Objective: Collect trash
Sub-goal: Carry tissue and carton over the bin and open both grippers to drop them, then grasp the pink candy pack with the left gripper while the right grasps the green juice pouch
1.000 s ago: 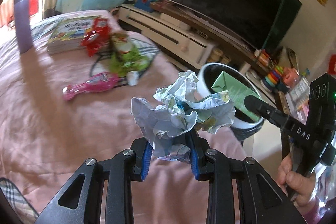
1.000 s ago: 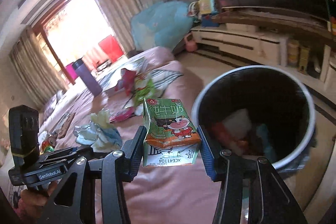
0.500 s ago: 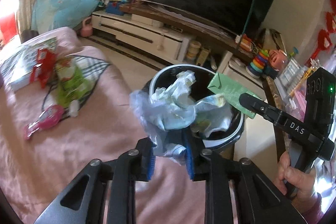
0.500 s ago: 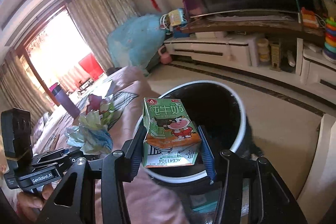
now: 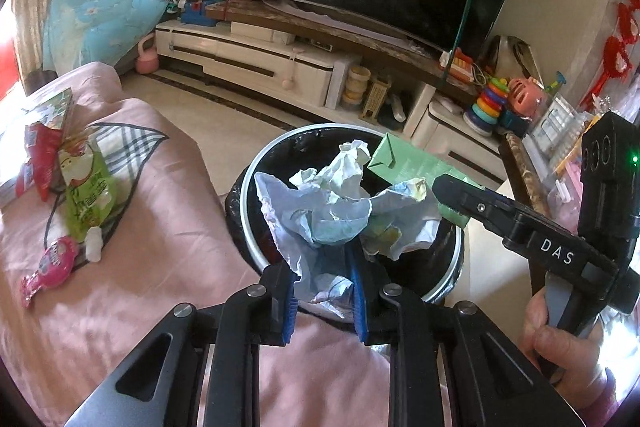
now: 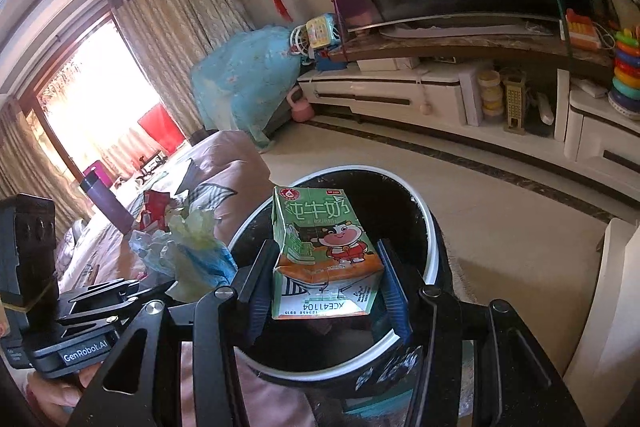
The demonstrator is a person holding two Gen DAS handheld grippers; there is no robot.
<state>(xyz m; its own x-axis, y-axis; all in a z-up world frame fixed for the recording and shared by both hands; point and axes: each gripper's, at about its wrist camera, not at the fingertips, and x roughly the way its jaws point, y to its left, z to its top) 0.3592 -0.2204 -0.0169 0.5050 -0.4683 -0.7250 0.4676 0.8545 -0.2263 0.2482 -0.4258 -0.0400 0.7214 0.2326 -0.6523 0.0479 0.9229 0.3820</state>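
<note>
Left hand-held gripper (image 5: 325, 293) clamped on crumpled paper wad (image 5: 340, 203), blue pads pinching its lower end. The wad hangs over the near rim of the black trash bin (image 5: 256, 247), which stands on the floor against the edge of the pink-covered bed (image 5: 152, 267). Right hand-held gripper (image 6: 326, 287) closed on a green milk carton (image 6: 324, 251), upright, above the bin opening (image 6: 424, 227). On the bed, well back from the bin: green snack pouch (image 5: 86, 191), red wrapper (image 5: 42, 163), pink packet (image 5: 50, 265).
</note>
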